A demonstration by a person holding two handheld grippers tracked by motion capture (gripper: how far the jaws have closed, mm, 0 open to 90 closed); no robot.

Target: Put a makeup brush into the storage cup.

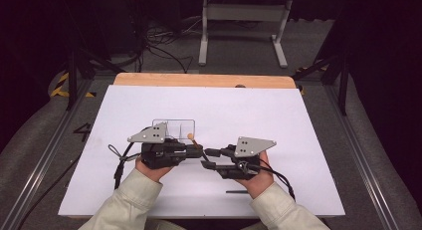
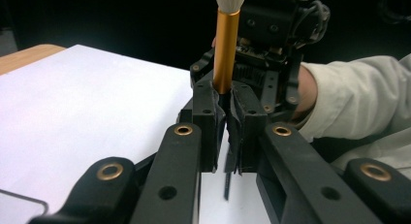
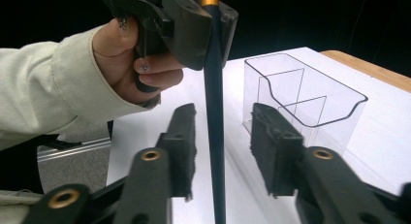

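A makeup brush with pale bristles, a gold ferrule (image 2: pixel 226 49) and a thin dark handle (image 3: pixel 213 88) is clamped in my left gripper (image 2: pixel 226 112), which is shut on it just below the ferrule. In the high view the two grippers meet tip to tip at the table's middle, with the left gripper (image 1: pixel 198 151) beside the right gripper (image 1: pixel 206 159). The brush's gold end (image 1: pixel 194 140) points toward the clear box. My right gripper (image 3: pixel 220 141) stands open, its pads on either side of the handle and clear of it.
A clear plastic organizer box (image 3: pixel 310 93) with dividers stands on the white table sheet (image 1: pixel 249 110) just beyond the left gripper (image 1: pixel 179 126). A thin dark stick (image 1: pixel 239 192) lies near the front edge by the right hand. The wooden table edge (image 1: pixel 204 80) runs along the back.
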